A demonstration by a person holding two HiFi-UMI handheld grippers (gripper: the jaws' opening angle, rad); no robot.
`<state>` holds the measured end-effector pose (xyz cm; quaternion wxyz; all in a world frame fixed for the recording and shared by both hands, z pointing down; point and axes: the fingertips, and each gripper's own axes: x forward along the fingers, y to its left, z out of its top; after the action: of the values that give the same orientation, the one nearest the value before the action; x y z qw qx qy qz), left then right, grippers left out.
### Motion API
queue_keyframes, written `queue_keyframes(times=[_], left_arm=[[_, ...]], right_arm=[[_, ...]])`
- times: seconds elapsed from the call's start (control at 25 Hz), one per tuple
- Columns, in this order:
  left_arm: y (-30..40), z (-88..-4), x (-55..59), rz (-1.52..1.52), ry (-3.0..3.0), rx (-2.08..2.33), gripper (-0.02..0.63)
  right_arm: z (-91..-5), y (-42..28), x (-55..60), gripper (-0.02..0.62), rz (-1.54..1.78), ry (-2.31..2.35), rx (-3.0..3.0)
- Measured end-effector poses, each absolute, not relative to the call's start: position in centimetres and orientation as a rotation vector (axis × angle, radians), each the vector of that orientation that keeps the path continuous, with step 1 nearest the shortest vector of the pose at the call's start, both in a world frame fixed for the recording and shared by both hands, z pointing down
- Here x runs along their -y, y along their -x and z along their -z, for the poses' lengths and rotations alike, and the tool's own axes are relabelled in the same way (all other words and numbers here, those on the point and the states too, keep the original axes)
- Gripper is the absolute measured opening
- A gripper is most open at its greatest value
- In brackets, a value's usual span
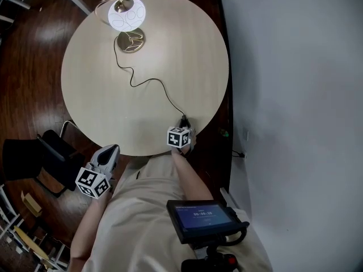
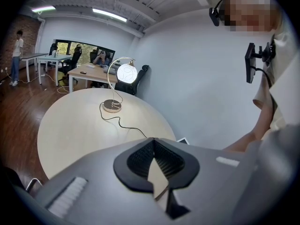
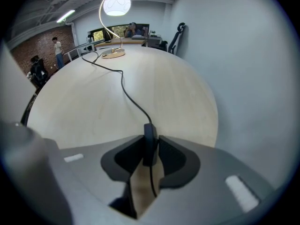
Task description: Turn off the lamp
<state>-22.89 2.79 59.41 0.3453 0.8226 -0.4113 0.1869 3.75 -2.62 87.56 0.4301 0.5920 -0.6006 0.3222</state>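
Note:
The lamp [image 1: 127, 14] stands lit at the far side of the round table [image 1: 102, 106], its white globe glowing above a brass base [image 1: 131, 39]. Its black cord [image 1: 148, 82] snakes across the table to an inline switch [image 1: 184, 121] at the near edge. My right gripper [image 1: 185, 126] is shut on that switch [image 3: 150, 137], both pads pressing its sides, with the cord [image 3: 123, 81] running away to the lamp [image 3: 116, 3]. My left gripper [image 1: 110, 151] hangs off the table at the lower left, shut with nothing between its jaws [image 2: 152, 142]. The lamp [image 2: 126, 72] glows there too.
A white wall [image 1: 295, 95] runs close along the table's right side. A black chair [image 1: 54, 154] stands on the dark wooden floor at the left. A tablet [image 1: 204, 220] is mounted at my chest. Desks and people [image 2: 101, 57] are far behind the table.

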Motion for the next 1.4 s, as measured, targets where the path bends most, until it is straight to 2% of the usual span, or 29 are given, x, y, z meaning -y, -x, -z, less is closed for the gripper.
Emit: queue_keyframes(times=[1.4], left_arm=[[21.6, -59.2, -0.3, -0.463, -2.157, 1.051, 0.001]], right_arm=[[-87.9, -3.4, 3.7, 0.066, -0.755, -1.301, 1.563]])
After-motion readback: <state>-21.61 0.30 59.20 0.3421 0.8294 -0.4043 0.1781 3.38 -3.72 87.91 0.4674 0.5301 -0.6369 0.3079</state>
